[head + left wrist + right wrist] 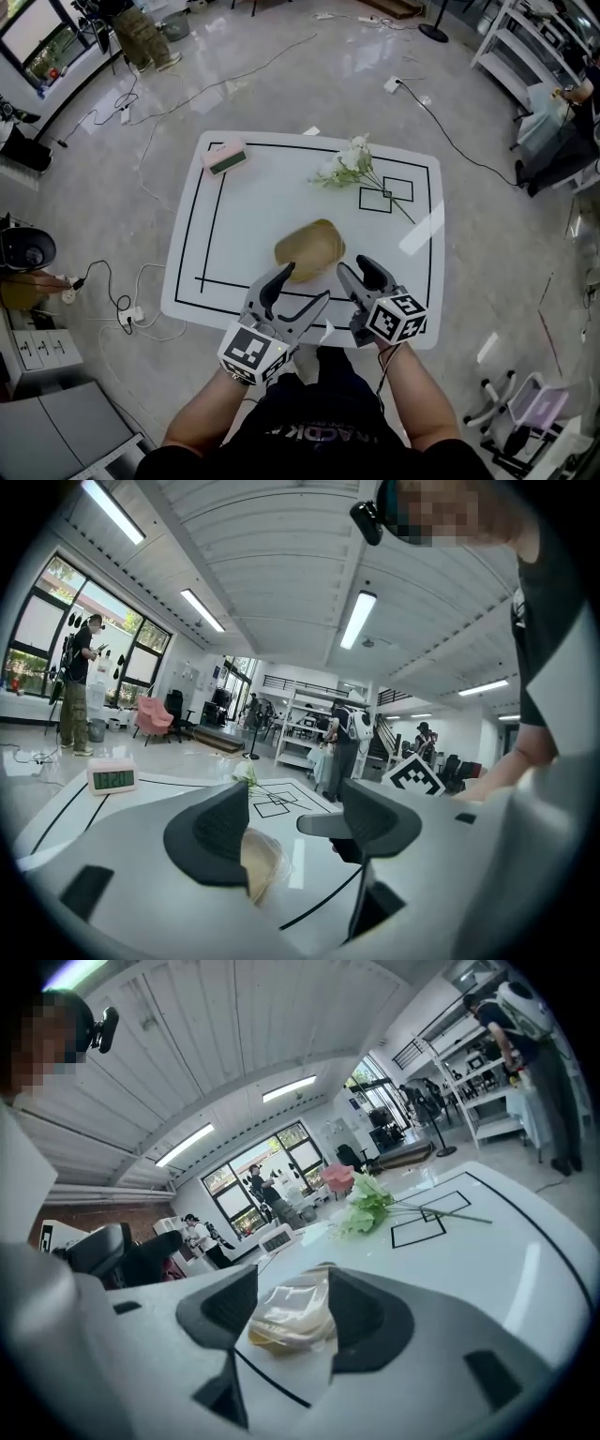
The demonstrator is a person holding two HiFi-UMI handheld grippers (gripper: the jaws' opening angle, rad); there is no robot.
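The left claw (292,819), released, hides half the tan loaf in clear plastic wrap (262,861) behind one jaw; the right claw (361,273) is likewise released.

Open-plan laboratory or test hall. A white table (281,178) marked with black lines is set on a polished grey floor (309,84). Loose cables (211,86) are trailed across the floor at 11 o'clock, metal shelving (530,47) is placed at 2 o'clock, and a drawer cabinet (33,352) at 8 o'clock. Ceiling strip lights (359,621) and tall windows (42,635) are seen in the left gripper view.
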